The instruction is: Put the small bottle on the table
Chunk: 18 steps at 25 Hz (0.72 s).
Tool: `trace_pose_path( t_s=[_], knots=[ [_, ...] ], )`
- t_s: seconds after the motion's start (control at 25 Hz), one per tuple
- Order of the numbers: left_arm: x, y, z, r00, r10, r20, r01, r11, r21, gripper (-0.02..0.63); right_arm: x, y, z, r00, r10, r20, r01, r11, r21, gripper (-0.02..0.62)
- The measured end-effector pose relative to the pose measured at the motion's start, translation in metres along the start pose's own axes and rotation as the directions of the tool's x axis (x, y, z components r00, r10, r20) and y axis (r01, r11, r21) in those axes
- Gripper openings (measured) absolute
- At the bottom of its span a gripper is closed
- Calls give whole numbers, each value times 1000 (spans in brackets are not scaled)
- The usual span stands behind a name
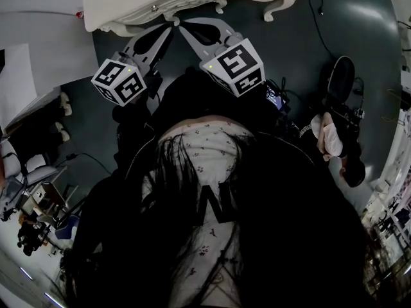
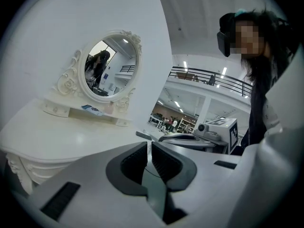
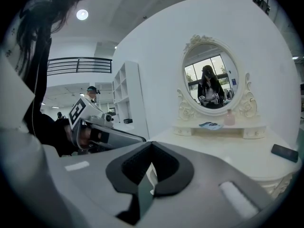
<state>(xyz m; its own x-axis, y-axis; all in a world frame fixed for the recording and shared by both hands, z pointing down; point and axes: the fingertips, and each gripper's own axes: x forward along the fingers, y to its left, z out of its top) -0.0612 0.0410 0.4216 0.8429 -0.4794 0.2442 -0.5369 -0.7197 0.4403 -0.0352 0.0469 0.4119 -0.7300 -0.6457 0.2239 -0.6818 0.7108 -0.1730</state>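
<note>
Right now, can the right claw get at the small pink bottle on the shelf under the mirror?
Probably yes. The right claw faces the small bottle across bare tabletop; only a blue packet lies beside it on the shelf. The claw is shut, so it must open first.

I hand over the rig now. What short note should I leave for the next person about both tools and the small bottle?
Left tool: shut, nothing between the jaws.
Right tool: shut, also empty.
Small bottle: stands upright on the little shelf under the oval mirror, beside a flat bluish item.
Done: nothing yet; no tool touches the bottle.
Left: open one tool, grip the bottle, and set it on the table top.
</note>
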Motion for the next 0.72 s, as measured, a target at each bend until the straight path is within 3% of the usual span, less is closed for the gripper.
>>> trace_pose_path(
  t_s=[0.44, 0.72],
  knots=[
    [-1, 37, 11, 1000, 4, -15, -5, 1000, -7, 28, 39, -7, 4, 1000, 15, -10, -15, 1000, 22, 8],
    [-2, -7, -8, 1000, -8, -16, 8, 1000, 3, 28, -3, 7, -9, 1000, 4, -13, -4, 1000, 8, 8]
  ],
)
